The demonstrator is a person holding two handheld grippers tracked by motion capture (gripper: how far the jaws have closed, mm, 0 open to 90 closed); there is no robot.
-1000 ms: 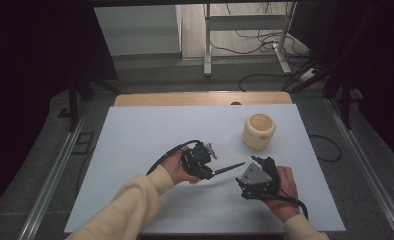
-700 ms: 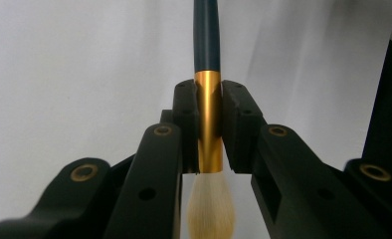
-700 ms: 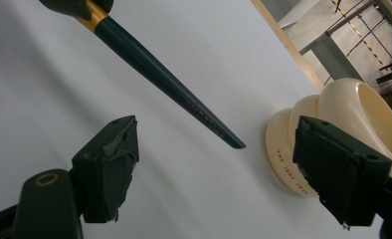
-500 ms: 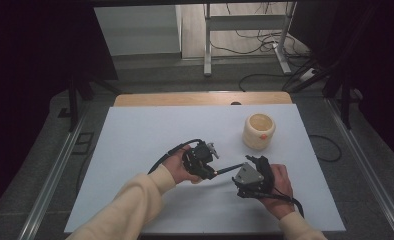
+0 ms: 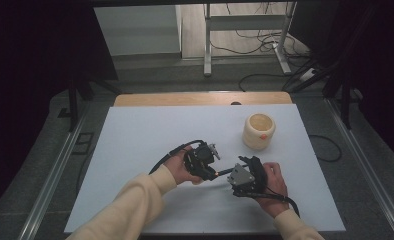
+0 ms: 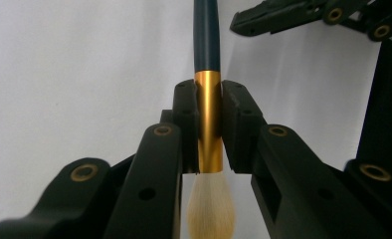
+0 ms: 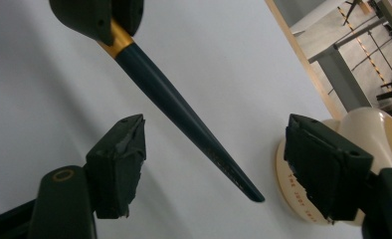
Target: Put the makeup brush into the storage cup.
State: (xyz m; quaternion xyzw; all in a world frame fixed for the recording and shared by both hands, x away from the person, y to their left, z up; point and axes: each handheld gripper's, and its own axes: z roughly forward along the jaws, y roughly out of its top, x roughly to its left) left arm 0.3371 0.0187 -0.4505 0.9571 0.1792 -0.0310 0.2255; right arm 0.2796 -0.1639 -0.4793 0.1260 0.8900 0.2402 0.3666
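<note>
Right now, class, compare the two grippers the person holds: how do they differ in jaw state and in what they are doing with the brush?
The left gripper is shut on the brush, pads clamping its gold ferrule; the right gripper is open, its jaws just closing, not touching the brush. The left gripper has the bristle end; the right gripper straddles the dark handle's tip. Both are black, two-jawed and hand-held above the white table.

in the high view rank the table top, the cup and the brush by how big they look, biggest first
1. Table top, by far the largest.
2. Cup.
3. Brush: just a thin dark handle showing between the left gripper and right gripper.
</note>
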